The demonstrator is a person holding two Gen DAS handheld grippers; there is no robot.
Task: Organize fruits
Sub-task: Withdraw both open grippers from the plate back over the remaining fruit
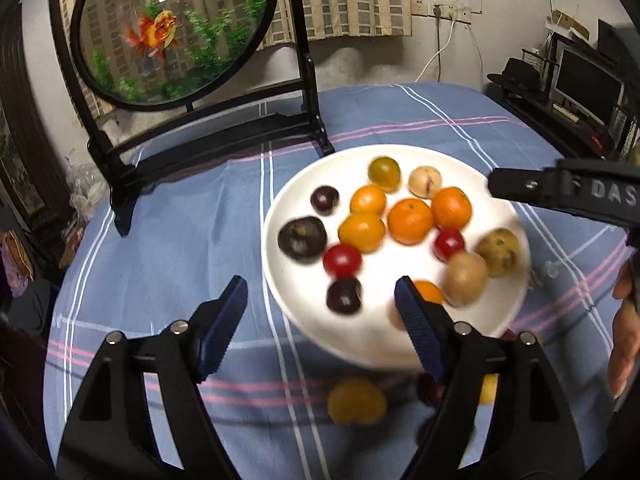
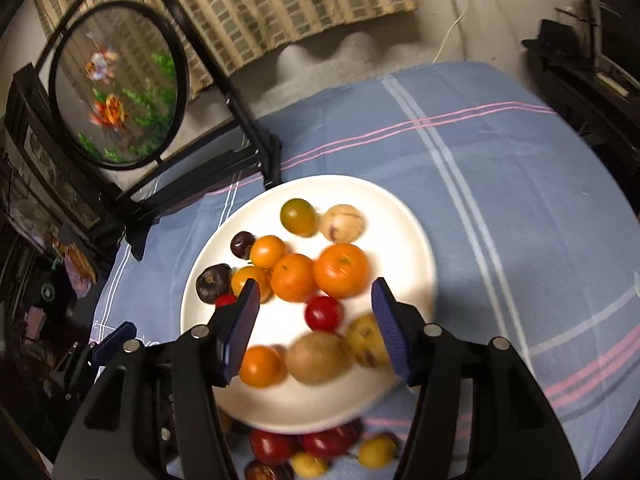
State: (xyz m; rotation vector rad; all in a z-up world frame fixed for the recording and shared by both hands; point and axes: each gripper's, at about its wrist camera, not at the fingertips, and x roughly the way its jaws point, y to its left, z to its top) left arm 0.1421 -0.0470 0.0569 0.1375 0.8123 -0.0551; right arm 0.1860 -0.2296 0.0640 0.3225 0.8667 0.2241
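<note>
Both grippers hang empty with fingers spread wide above the near rim of the white plate (image 2: 416,240), where most fruit lies. The right gripper (image 2: 316,308) frames the red fruit (image 2: 323,313), while loose fruits (image 2: 276,446) wait below it on the surface; the left gripper (image 1: 320,300) sits beside the plate's left edge.

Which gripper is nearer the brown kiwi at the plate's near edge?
Right. The right gripper hovers open directly over the brown kiwi, which sits between its fingers in that view. The left gripper is off to the kiwi's left, beside the plate rim.
</note>
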